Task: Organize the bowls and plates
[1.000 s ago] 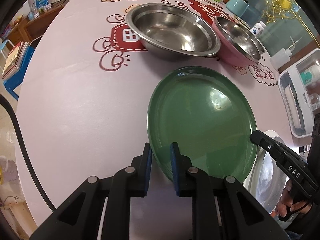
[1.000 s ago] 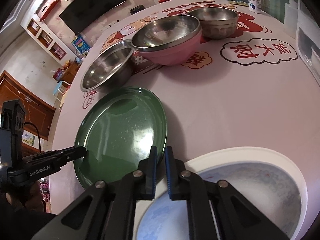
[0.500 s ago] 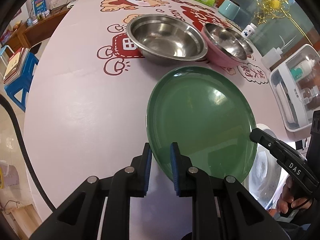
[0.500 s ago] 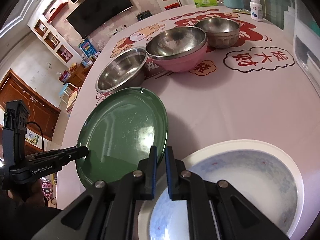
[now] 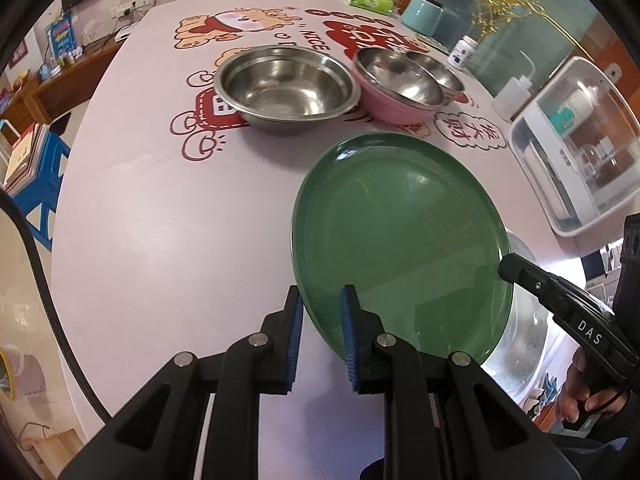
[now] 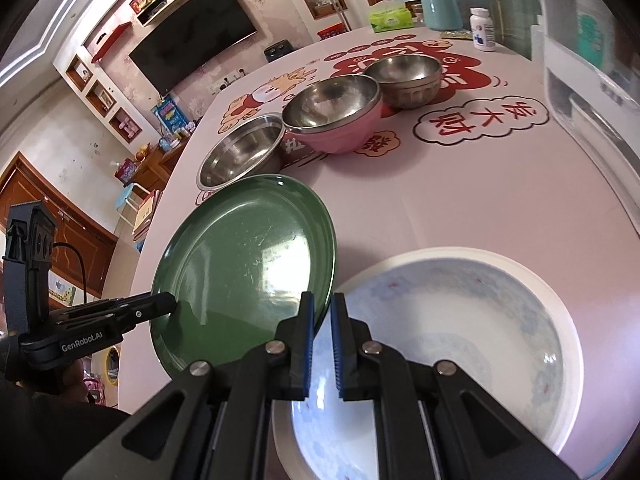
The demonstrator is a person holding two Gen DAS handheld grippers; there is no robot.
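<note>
Tongs in both my hands are clamping the round green glossy plate [image 5: 400,240]: my left gripper [image 5: 320,312] is pinching its near rim, my right gripper [image 6: 322,316] is nipping the opposite edge. I'm holding the plate tilted above the pink printed tablecloth [image 5: 160,220], partly over the white floral-patterned plate [image 6: 460,320]. Beyond the green plate, the wide steel bowl [image 5: 286,88], the pink steel-lined bowl [image 5: 396,84] and the small steel bowl [image 6: 406,76] are sitting in a row.
</note>
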